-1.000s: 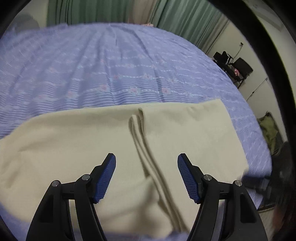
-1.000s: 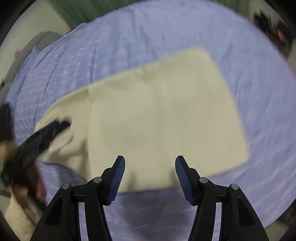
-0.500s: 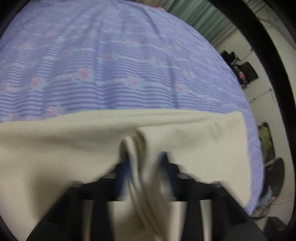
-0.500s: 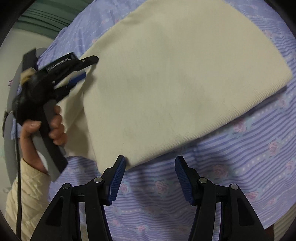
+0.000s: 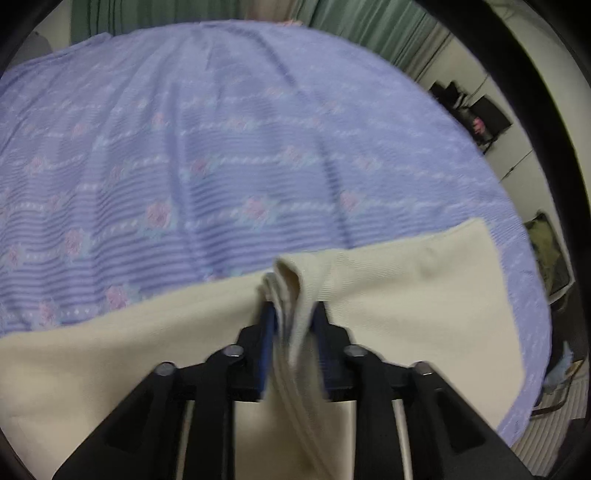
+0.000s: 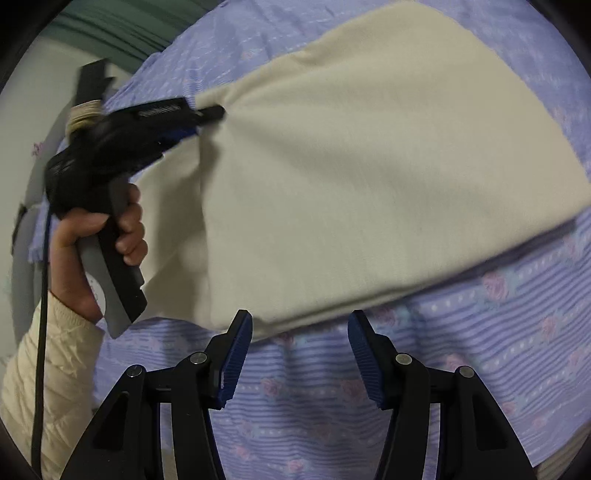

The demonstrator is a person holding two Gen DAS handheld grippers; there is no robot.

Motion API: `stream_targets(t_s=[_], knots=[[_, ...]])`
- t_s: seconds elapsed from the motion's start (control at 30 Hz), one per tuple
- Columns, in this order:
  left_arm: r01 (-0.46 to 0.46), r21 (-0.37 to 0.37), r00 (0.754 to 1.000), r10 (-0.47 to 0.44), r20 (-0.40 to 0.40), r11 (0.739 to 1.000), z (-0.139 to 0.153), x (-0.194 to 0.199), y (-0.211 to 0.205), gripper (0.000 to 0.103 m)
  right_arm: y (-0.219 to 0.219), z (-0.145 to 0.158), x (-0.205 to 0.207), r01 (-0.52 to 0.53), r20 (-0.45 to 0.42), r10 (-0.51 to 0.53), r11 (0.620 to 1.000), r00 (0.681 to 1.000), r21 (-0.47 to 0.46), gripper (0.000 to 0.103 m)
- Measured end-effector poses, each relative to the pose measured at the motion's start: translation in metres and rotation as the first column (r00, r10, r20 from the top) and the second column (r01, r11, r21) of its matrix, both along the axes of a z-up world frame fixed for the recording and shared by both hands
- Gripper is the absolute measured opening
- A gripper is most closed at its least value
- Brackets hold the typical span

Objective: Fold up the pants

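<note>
The cream pants [image 6: 351, 177] lie folded on the purple flowered bedspread [image 6: 498, 332]. My left gripper [image 5: 291, 314] is shut on the pants [image 5: 406, 317], pinching a raised fold of stacked edges at the far edge. In the right wrist view the left gripper [image 6: 210, 114] grips the cloth at its upper left corner, held by a hand in a cream sleeve. My right gripper [image 6: 299, 328] is open and empty, hovering just off the near edge of the pants, with the left finger [image 6: 240, 339] over the cloth's border.
The bedspread [image 5: 221, 147] stretches far behind the pants. Green curtains [image 5: 369, 22] hang at the back. Dark chairs and clutter [image 5: 476, 114] stand by the wall at right, beyond the bed's edge.
My left gripper has closed on the raised fold of the pants and lifted it slightly. My right gripper has moved down toward the near edge of the pants, still open.
</note>
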State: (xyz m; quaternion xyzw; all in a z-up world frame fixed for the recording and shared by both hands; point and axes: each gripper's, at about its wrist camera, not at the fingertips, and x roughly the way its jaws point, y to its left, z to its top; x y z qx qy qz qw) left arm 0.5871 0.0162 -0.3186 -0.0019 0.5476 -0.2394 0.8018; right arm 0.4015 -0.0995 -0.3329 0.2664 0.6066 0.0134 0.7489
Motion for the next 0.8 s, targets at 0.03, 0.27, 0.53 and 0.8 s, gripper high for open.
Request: stream_targets(t_s=[0.03, 0.27, 0.53, 0.8], knots=[[-0.009, 0.008, 1.0, 0.009, 0.017, 1.0, 0.005, -0.004, 0.004, 0.041, 0.002, 0.002, 0.0, -0.003, 0.006, 0.003, 1.0, 1.0, -0.003, 0.056], [-0.126, 0.05, 0.958, 0.108, 0.266, 0.991, 0.075, -0.083, 0.078, 0.062, 0.011, 0.029, -0.011, -0.071, 0.092, 0.076, 0.996, 0.993, -0.055, 0.056], [-0.341, 0.149, 0.931, 0.311, 0.19, 0.928, 0.076, -0.19, 0.168, 0.062, 0.02, 0.048, -0.023, -0.197, 0.13, 0.21, 0.975, 0.969, -0.106, 0.056], [-0.499, 0.117, 0.856, 0.467, 0.222, 0.859, 0.123, -0.262, 0.19, 0.073, 0.032, 0.091, -0.04, -0.327, 0.213, 0.349, 0.936, 0.913, -0.13, 0.056]])
